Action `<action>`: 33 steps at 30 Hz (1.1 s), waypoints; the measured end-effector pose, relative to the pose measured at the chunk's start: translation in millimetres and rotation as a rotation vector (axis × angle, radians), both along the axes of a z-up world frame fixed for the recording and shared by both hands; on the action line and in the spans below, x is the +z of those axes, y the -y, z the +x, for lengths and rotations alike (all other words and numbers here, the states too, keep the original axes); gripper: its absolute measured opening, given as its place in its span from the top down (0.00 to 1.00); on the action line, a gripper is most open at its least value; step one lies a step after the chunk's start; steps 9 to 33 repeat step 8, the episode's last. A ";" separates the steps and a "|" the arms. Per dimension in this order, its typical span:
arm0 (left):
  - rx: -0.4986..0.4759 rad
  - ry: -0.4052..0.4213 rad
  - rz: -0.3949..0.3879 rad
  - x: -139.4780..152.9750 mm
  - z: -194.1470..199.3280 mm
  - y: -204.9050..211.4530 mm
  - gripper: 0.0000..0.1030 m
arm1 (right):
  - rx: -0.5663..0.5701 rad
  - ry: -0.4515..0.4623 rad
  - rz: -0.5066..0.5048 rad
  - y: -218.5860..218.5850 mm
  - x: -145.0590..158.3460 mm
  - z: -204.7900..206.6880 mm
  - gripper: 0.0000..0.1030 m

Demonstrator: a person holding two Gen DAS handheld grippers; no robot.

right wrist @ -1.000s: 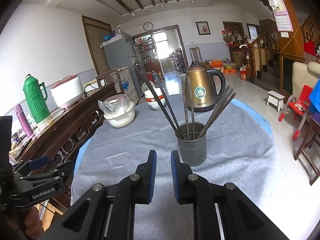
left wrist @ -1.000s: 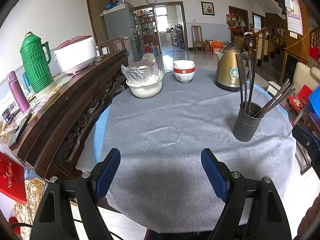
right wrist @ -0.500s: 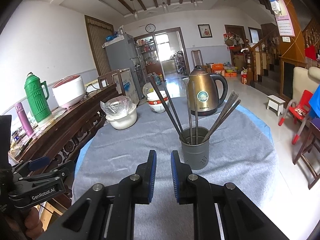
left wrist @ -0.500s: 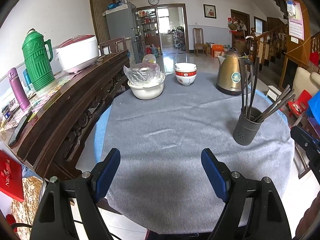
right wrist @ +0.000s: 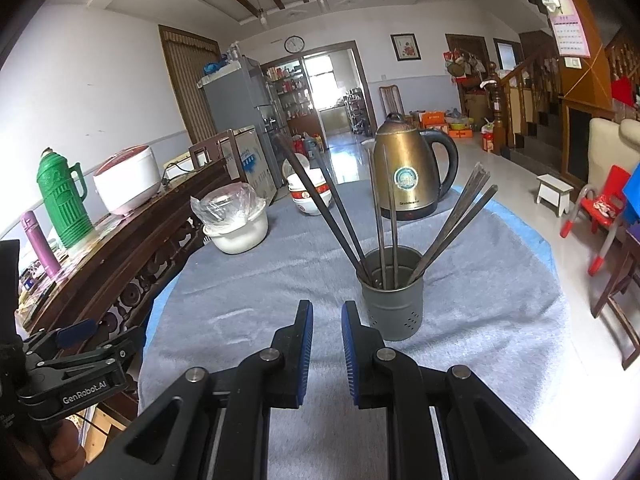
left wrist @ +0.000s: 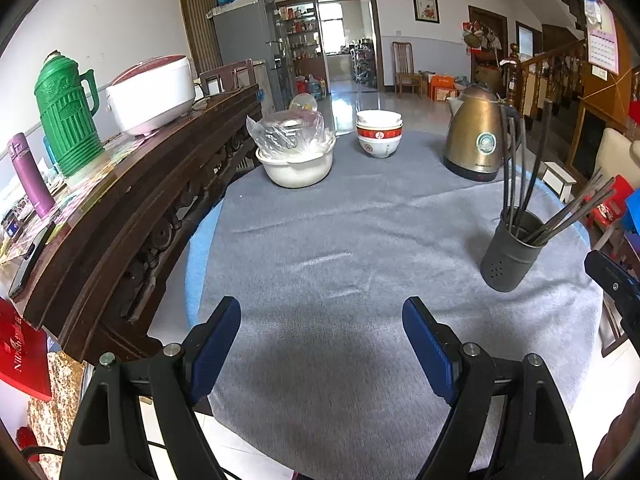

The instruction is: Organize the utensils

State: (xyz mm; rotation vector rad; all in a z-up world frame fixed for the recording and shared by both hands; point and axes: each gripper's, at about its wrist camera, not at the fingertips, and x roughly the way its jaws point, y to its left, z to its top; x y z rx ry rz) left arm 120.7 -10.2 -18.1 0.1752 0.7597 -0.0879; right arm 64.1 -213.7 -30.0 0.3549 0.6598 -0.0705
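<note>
Long dark chopsticks [right wrist: 384, 216] stand upright in the grey perforated metal holder [right wrist: 393, 304], tips fanning outward, on the grey-clothed round counter [right wrist: 256, 292]. Right gripper [right wrist: 325, 344] hovers just before it, fingers narrow, empty; left gripper [left wrist: 322, 344] fingers wide, empty.

chopsticks [right wrist: 384, 216] in holder [right wrist: 393, 300], kettle [right wrist: 408, 168] behind

We see both views sharp and evenly bright, lit by daylight from the far doorway [left wrist: 346, 40], which glares off the glossy tiled floor [left wrist: 372, 102]. A soft shadow lies on the grey fleece tablecloth [left wrist: 320, 320] between the left gripper's [left wrist: 322, 322] fingers. Fisheye distortion bends the edges; the black corners perhaps hide detail.
</note>
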 end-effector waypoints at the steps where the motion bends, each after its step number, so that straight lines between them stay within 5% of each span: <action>1: 0.000 -0.004 -0.001 -2.2 2.9 0.8 0.19 | -0.002 -0.004 0.000 1.0 -2.0 1.8 0.83; 8: 0.037 -0.109 -0.072 -49.3 62.9 -6.2 0.18 | -0.135 -0.119 0.012 53.5 -55.5 18.3 0.83; 33: 0.037 -0.109 -0.072 -49.3 62.9 -6.2 0.18 | -0.135 -0.119 0.012 53.5 -55.5 18.3 0.83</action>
